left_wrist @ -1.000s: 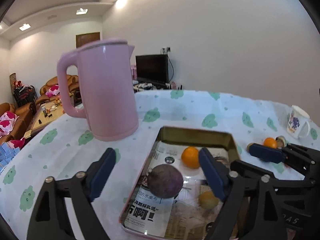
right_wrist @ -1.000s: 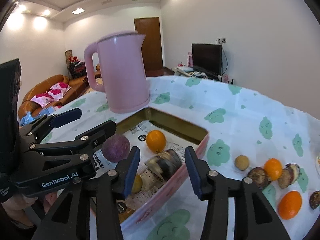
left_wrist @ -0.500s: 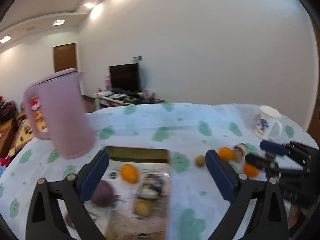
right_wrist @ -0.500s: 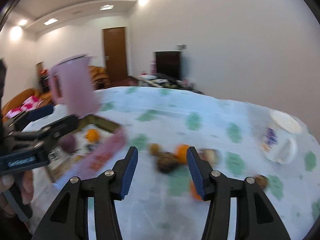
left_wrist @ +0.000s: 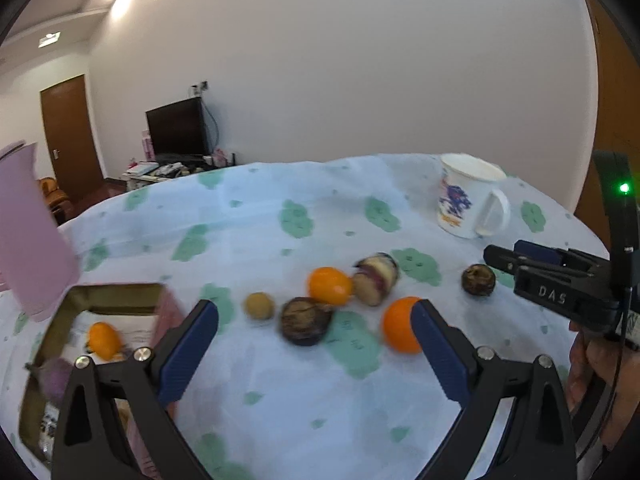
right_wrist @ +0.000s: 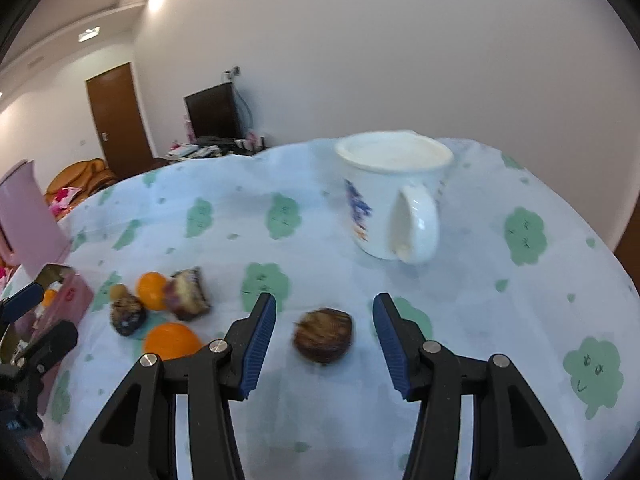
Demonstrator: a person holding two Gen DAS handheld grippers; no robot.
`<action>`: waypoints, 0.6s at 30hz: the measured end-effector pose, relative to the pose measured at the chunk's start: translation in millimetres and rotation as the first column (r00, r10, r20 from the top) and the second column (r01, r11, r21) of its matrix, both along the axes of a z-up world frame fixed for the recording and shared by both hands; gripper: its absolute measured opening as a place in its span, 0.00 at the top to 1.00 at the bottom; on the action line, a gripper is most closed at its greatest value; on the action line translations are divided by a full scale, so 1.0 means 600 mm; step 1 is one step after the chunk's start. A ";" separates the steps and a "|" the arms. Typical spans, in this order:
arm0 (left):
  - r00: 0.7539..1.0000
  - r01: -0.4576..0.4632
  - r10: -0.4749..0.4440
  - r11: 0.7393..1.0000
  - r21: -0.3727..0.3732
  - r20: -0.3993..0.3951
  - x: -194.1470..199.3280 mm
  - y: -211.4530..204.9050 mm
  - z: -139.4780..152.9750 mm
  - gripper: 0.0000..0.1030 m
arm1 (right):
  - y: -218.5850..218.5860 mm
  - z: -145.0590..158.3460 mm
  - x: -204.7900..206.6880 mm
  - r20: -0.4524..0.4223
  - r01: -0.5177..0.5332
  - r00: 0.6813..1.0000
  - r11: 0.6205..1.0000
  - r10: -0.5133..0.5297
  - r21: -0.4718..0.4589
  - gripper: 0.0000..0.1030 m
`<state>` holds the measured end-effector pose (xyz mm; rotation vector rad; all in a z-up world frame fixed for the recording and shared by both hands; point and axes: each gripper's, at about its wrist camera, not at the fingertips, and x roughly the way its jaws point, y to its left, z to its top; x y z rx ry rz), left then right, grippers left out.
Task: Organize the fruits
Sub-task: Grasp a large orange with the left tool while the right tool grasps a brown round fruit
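**Hovering Over the Loose Fruit**

Spread wide, the left hand-held gripper hangs above the bench with nothing pinched; between its blue pads lie a dark brown fruit, a small tan fruit and, just beside its right pad, an orange. Behind these sit a second orange touching a purple-and-cream cut fruit.

To the left, the pink tray holds another orange and a blurred purple fruit on printed paper. A pink kettle stands behind it.

The right hand-held gripper has its jaws partly apart and touching nothing, with a lone dark brown fruit lying on the cloth in the gap between them. A white printed mug stands upright farther back, its handle facing the camera.
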<state>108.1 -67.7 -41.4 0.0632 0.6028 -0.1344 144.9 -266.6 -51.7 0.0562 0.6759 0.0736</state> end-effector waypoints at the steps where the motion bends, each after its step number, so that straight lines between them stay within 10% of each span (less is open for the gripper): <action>1: 1.000 0.015 -0.015 1.000 -0.001 -0.006 0.005 -0.010 -0.003 0.04 | -0.003 -0.003 -0.001 -0.004 -0.001 1.000 1.000 0.001 0.002 0.49; 18: 0.964 0.157 -0.172 0.984 -0.089 -0.201 0.072 -0.077 -0.062 0.29 | 0.007 -0.042 0.032 -0.147 -0.042 0.988 0.999 0.039 -0.013 0.49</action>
